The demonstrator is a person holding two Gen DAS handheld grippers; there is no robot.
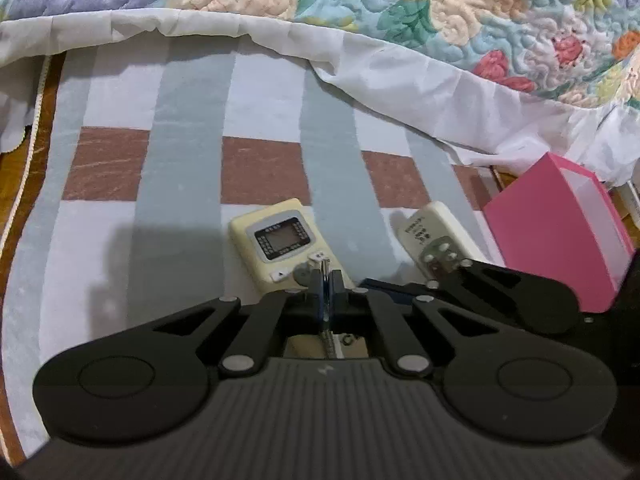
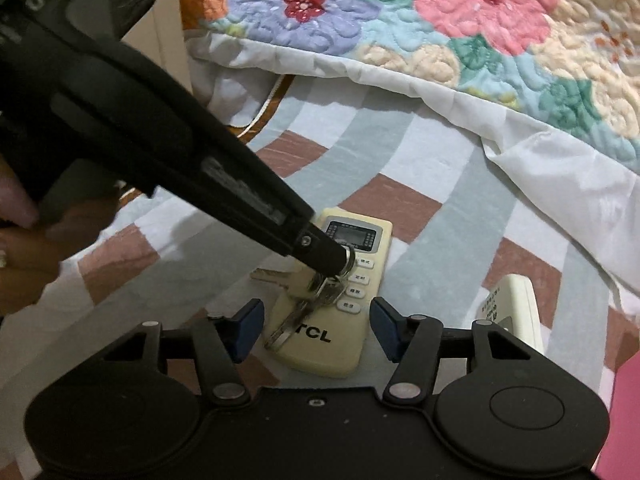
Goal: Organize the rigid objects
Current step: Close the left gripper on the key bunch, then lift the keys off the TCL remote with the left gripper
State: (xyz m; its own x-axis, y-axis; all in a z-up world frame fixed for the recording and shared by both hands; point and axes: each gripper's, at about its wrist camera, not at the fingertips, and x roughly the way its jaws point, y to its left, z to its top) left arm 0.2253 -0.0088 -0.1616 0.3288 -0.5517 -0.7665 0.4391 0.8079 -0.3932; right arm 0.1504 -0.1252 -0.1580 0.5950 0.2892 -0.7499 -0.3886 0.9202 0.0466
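Note:
A cream TCL remote [image 2: 352, 280] lies on the striped bedsheet; it also shows in the left wrist view [image 1: 276, 240]. My left gripper [image 1: 326, 286] is shut on a key ring with a bunch of keys [image 2: 316, 296], held just above the remote; the keys hang down over its buttons. In the right wrist view the left gripper [image 2: 340, 262] reaches in from the upper left. My right gripper [image 2: 316, 326] is open and empty, its blue pads [image 2: 250, 322] on either side of the remote's near end. A second cream remote [image 1: 434, 232] lies to the right; the right wrist view shows it too [image 2: 512, 312].
A pink box [image 1: 560, 232] stands at the right, next to the second remote. A floral quilt [image 2: 440, 20] with a white underside covers the far part of the bed. The sheet's edge and brown wood [image 1: 24, 184] show at the left.

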